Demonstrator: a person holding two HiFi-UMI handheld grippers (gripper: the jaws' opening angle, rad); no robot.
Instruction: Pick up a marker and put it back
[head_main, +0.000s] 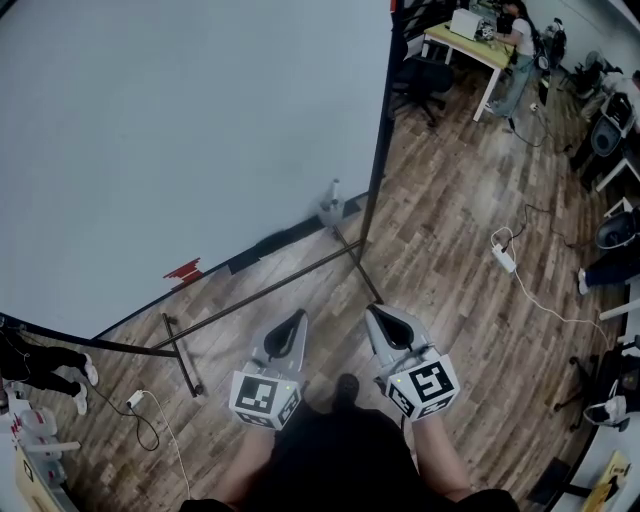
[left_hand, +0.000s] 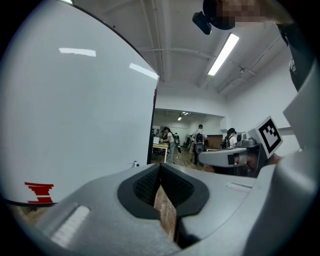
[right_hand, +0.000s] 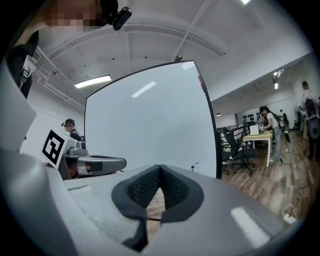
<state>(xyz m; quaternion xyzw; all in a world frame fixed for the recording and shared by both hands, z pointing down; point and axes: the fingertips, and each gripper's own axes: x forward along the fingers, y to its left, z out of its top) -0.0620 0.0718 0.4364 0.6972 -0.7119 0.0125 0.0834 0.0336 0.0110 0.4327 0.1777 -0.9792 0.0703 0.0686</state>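
left gripper (head_main: 297, 318) and right gripper (head_main: 378, 312) side by side, near us, above the wooden floor (head_main: 450, 250), facing the whiteboard (head_main: 200, 130) on the far left. we see each pair of jaws pressed together with nothing between them. we cannot make out the marker in any view.

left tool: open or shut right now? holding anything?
Shut, empty. In the left gripper view the left tool has its pads meeting at the tips, and only wood floor shows through the gap behind them.
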